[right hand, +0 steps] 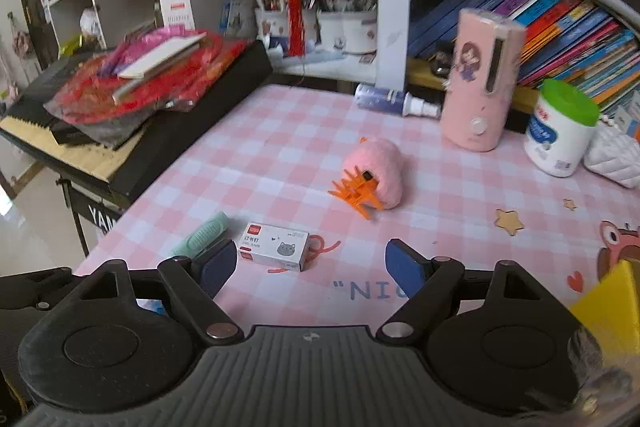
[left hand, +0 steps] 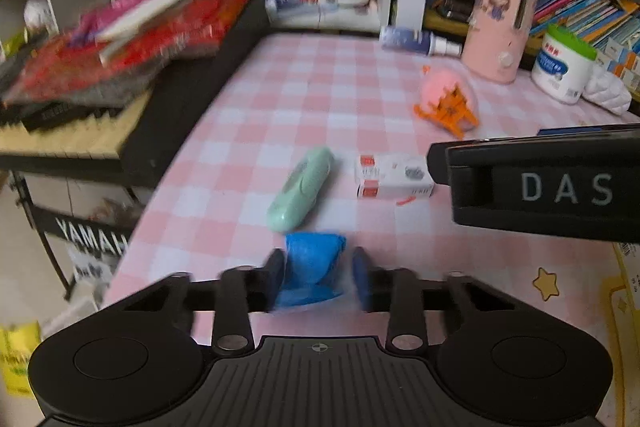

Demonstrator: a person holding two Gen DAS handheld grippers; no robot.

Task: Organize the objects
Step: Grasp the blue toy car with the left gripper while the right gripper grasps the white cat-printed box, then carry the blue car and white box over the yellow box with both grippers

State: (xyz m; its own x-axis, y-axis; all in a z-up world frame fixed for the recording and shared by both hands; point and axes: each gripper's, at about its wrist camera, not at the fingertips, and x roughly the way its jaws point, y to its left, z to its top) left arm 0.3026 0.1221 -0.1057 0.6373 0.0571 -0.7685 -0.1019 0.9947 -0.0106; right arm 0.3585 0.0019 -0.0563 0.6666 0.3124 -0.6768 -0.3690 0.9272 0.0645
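Apparently, a blue object (left hand: 312, 267) is being gripped by the left gripper (left hand: 318, 277) at the near table (left hand: 320, 87) edge, though blurred; the right gripper (right hand: 310, 267) is being held open, nothing between.

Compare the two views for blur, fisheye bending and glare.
Left wrist view: strong motion blur, worst on the red stack at left and on the left gripper around the blue thing; the mint case is soft. Right wrist view: far sharper, the print on the small box shows. Both bend the shelves toward the edges. Glare only on the floor, right wrist view.
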